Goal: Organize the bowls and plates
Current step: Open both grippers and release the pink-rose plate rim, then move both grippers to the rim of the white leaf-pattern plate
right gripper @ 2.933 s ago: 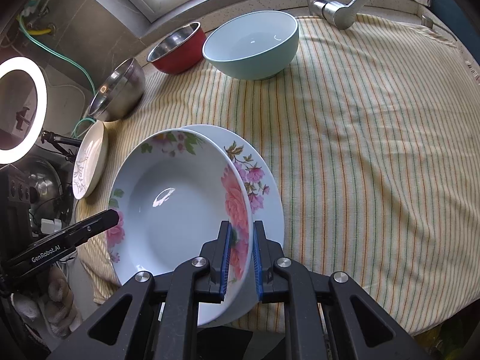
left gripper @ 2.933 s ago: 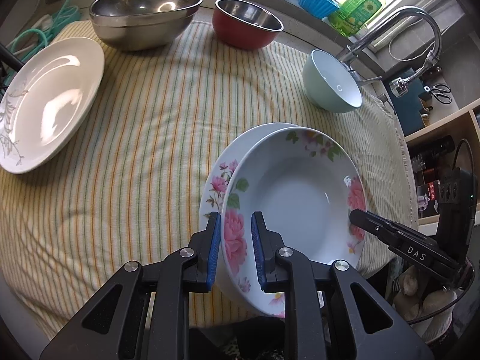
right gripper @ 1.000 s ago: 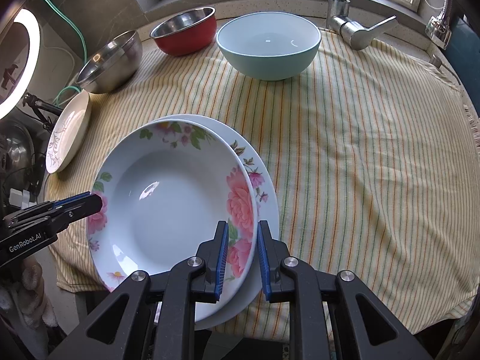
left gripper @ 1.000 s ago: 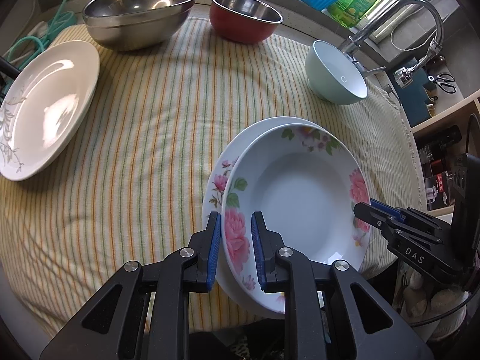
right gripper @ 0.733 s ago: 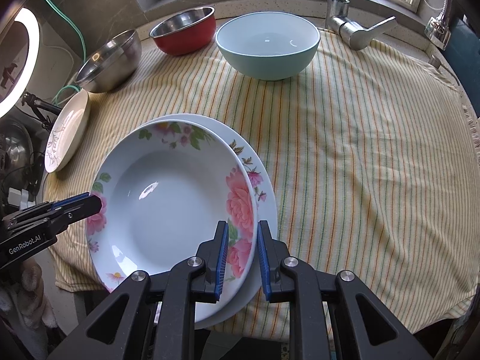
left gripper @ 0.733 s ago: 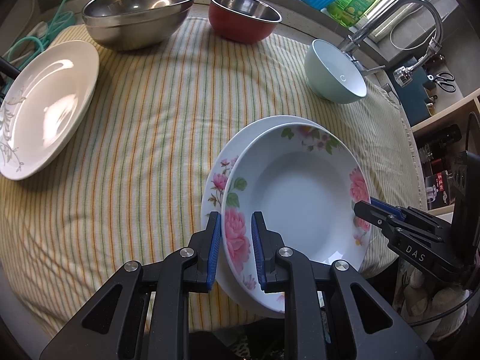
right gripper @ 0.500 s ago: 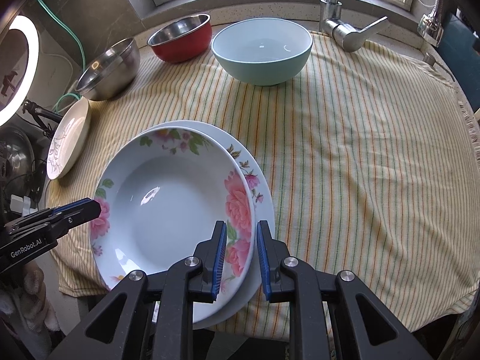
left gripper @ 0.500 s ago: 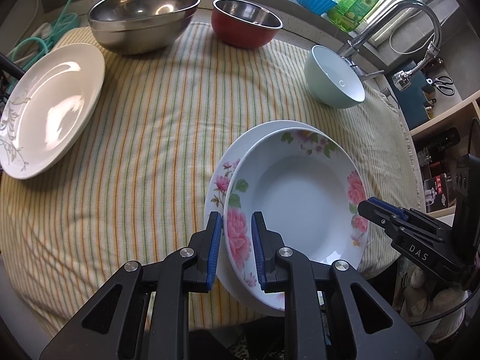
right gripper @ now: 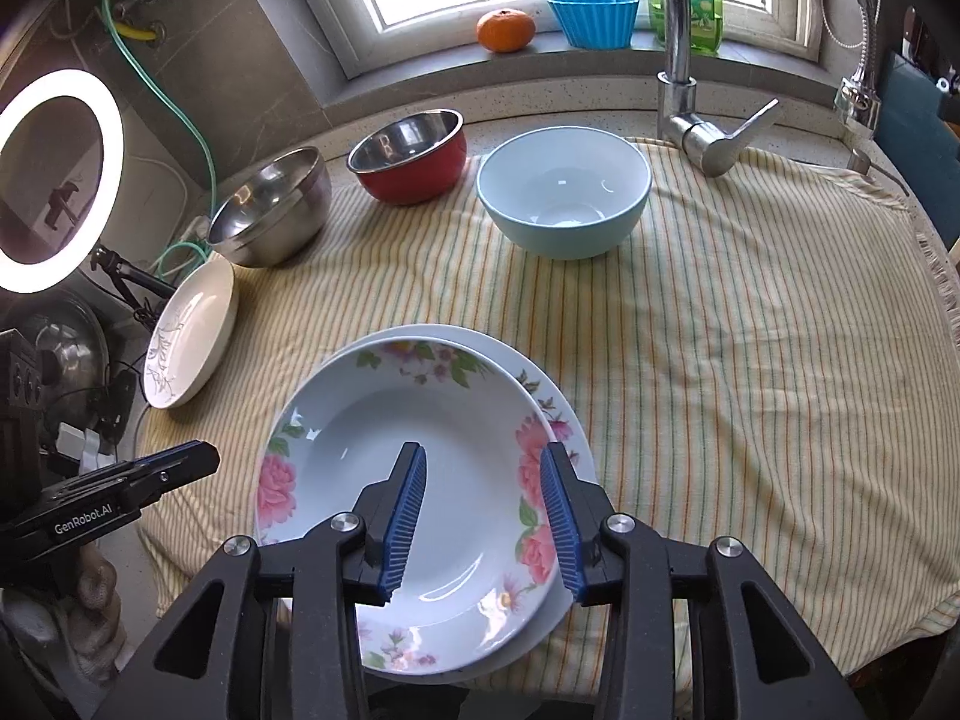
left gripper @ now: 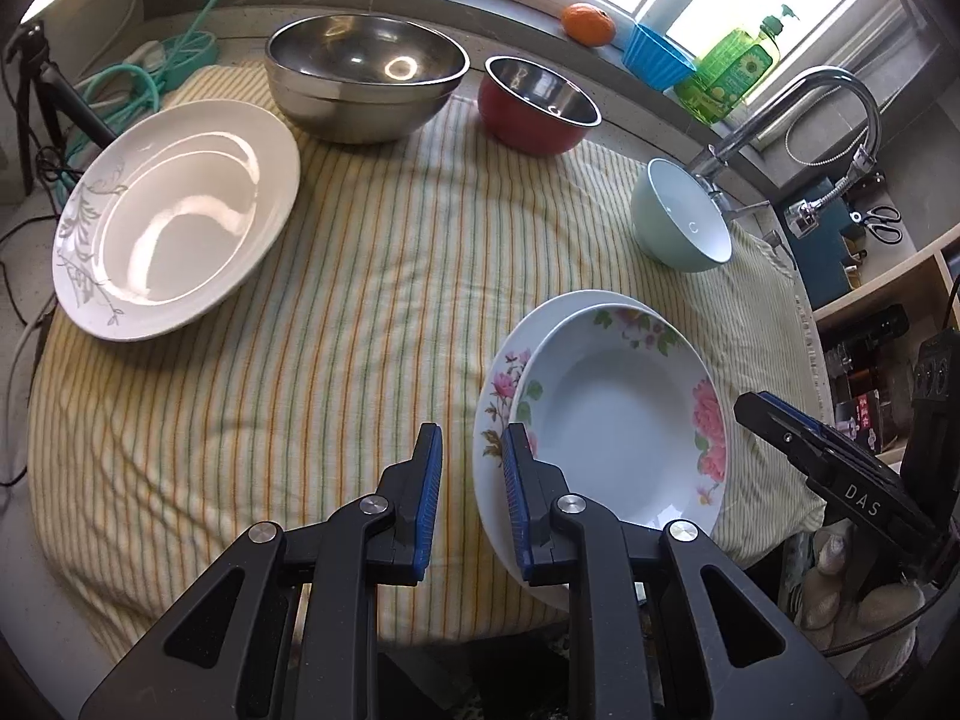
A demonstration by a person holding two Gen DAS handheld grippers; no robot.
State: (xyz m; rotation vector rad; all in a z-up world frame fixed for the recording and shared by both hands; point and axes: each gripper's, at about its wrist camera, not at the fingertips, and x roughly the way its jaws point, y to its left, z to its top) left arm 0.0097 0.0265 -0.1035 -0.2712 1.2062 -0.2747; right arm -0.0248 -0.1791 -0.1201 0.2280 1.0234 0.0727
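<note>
— Two flowered plates (right gripper: 414,480) stacked at the striped cloth's (right gripper: 750,360) near edge; both grippers (left gripper: 468,504) (right gripper: 483,516) gape, empty.

— Nearby?

— Teal bowl (right gripper: 564,204), red bowl (right gripper: 411,159), steel bowl (left gripper: 366,75), white plate (left gripper: 174,210). Lower plate mostly hidden.

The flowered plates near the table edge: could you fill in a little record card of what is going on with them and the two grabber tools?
Top dish: flowered deep plate, stacked on a second flowered plate
Resting on: striped cloth, near the front edge
Left gripper: open, beside the stack's rim, gripping nothing
Right gripper: open, jaws spread above the top plate
Other dishes: white plate, steel bowl, red bowl, pale green bowl
</note>
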